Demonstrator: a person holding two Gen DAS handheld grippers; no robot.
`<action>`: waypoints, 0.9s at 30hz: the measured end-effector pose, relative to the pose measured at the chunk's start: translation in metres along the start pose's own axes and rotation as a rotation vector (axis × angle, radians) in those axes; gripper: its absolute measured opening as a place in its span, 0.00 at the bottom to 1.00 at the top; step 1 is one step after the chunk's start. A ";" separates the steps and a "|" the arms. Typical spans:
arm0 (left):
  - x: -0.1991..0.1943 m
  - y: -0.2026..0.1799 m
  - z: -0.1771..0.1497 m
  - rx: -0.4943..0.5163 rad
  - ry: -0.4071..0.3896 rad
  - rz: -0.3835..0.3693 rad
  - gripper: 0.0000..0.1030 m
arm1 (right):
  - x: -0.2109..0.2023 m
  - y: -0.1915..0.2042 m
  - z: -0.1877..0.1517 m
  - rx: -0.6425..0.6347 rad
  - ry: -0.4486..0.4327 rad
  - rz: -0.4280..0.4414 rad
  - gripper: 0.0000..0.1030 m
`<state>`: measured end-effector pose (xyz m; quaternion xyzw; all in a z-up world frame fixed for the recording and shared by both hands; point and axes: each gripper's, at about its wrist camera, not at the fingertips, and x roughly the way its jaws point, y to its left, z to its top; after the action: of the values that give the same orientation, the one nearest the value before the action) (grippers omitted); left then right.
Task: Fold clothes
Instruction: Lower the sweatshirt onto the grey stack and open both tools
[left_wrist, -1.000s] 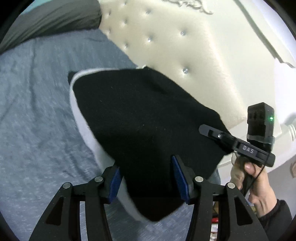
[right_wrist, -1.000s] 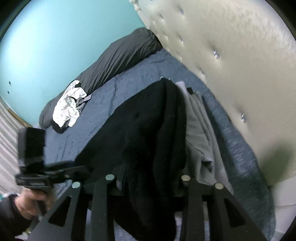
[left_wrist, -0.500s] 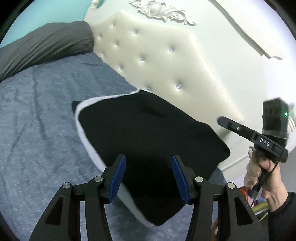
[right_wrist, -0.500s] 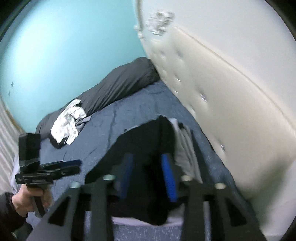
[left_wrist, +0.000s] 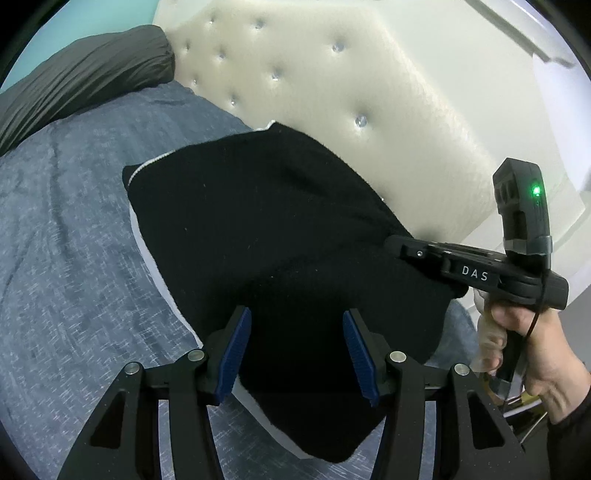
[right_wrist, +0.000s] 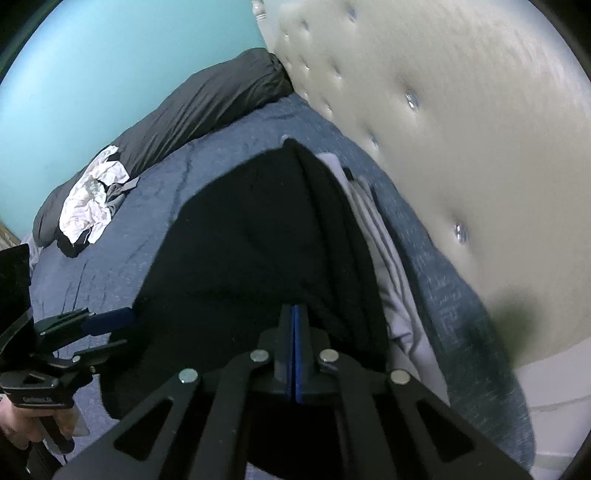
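The bed (left_wrist: 74, 258) has a blue-grey cover and stands against a cream padded headboard (left_wrist: 332, 92), with a dark pillow (right_wrist: 207, 107) and a heap of white and dark clothes (right_wrist: 92, 195) at the far side. The black garment (left_wrist: 258, 229) lies near the headboard as a compact folded shape, on top of a pale grey folded piece (right_wrist: 388, 258) whose edge shows under it. The left gripper (left_wrist: 295, 354) hovers over the near part of the garment with its blue pads spread apart, holding nothing. The right gripper (right_wrist: 294, 354) has its pads pressed together at the edge of the black cloth; whether some cloth is pinched between them, I cannot tell. I judge that the step in hand is about the last fold or the tidying of this black piece on the stack. If the right gripper does hold an edge, the next move needs a gentle pull so the layers below do not shift.
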<state>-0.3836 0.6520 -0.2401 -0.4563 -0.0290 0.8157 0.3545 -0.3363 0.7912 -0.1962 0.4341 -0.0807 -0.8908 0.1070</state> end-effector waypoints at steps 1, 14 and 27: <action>0.001 0.000 0.000 -0.001 0.002 0.000 0.55 | 0.001 -0.001 -0.002 0.004 -0.001 -0.003 0.00; -0.020 -0.004 -0.002 0.013 -0.015 0.026 0.54 | -0.019 0.005 -0.027 -0.036 -0.043 -0.070 0.00; -0.016 -0.011 -0.012 0.033 -0.025 0.064 0.55 | 0.005 -0.015 -0.058 0.062 -0.041 -0.030 0.00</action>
<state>-0.3634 0.6470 -0.2318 -0.4406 -0.0055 0.8327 0.3354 -0.2957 0.8015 -0.2388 0.4202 -0.1039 -0.8981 0.0784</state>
